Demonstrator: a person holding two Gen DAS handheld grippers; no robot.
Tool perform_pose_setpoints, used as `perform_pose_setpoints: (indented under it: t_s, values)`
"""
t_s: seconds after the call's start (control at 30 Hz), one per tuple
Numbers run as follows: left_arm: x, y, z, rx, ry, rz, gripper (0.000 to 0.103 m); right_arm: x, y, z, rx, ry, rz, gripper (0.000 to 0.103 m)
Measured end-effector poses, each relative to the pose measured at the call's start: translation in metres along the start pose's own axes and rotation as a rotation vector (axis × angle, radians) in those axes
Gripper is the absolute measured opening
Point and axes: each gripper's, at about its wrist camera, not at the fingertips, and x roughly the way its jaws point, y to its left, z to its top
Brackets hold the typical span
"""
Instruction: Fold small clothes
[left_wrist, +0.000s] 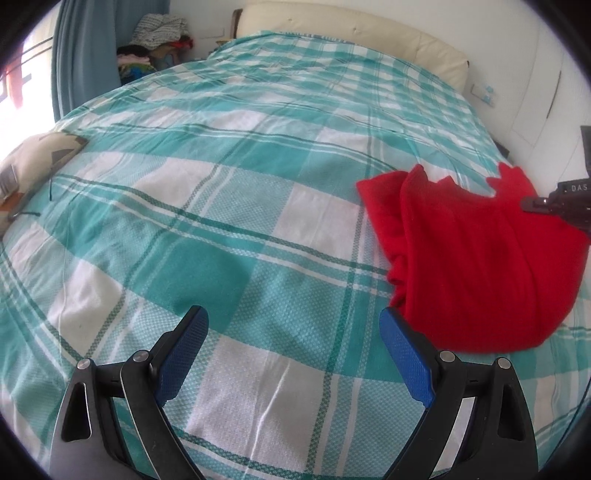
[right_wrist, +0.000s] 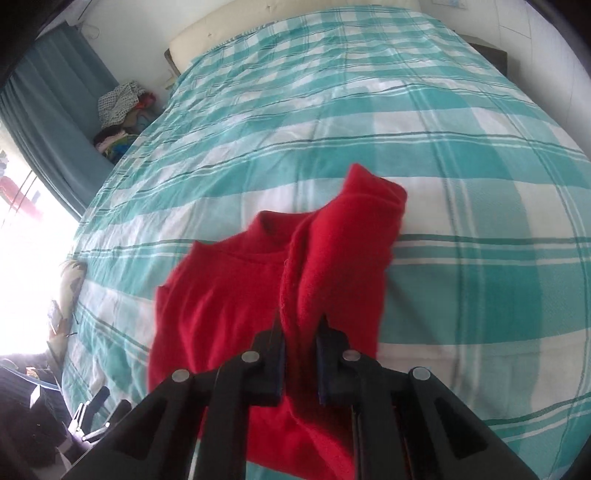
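My right gripper (right_wrist: 301, 328) is clamped on a raised fold of the red sweater (right_wrist: 229, 306), which lies on the checked bedspread (right_wrist: 461, 155); my left gripper (left_wrist: 293, 343) gapes empty just beside it. The knit looks soft, light and floppy, so I'd take hold at its edges.

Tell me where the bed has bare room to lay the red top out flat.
Widest bare stretch: the checked bedspread between the red top and the patterned cushion at the window edge, running up to the cream headboard. The right gripper pinches the top; the left gripper hangs open.
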Motion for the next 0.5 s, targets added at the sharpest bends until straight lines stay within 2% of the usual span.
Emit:
perform_pose_setpoints:
  t_s: [0.13,0.3,0.33,0.37,0.4,0.43,0.5]
  values:
    - [0.003,0.014,0.002,-0.035,0.008,0.017,0.095,0.042,0.061,-0.001,-0.020,0.028,0.015,0.012]
    - [0.002,0.026,0.005,-0.061,0.010,0.016,0.095,0.084,0.110,-0.022,-0.039,0.073,0.069,0.015]
    - [0.002,0.028,0.005,-0.066,0.009,0.013,0.095,0.089,0.116,-0.026,-0.048,0.097,0.132,0.021]
    - [0.001,0.030,0.006,-0.074,0.009,0.009,0.095,0.094,0.119,-0.029,-0.053,0.147,0.222,0.038]
    - [0.000,0.032,0.006,-0.082,0.009,0.005,0.095,0.094,0.121,-0.033,-0.054,0.188,0.290,0.048]
    - [0.000,0.035,0.007,-0.090,0.009,0.001,0.095,0.087,0.122,-0.035,-0.061,0.193,0.342,0.061]
    - [-0.002,0.039,0.008,-0.107,0.009,-0.006,0.095,0.062,0.121,-0.035,-0.118,0.150,0.368,0.061]
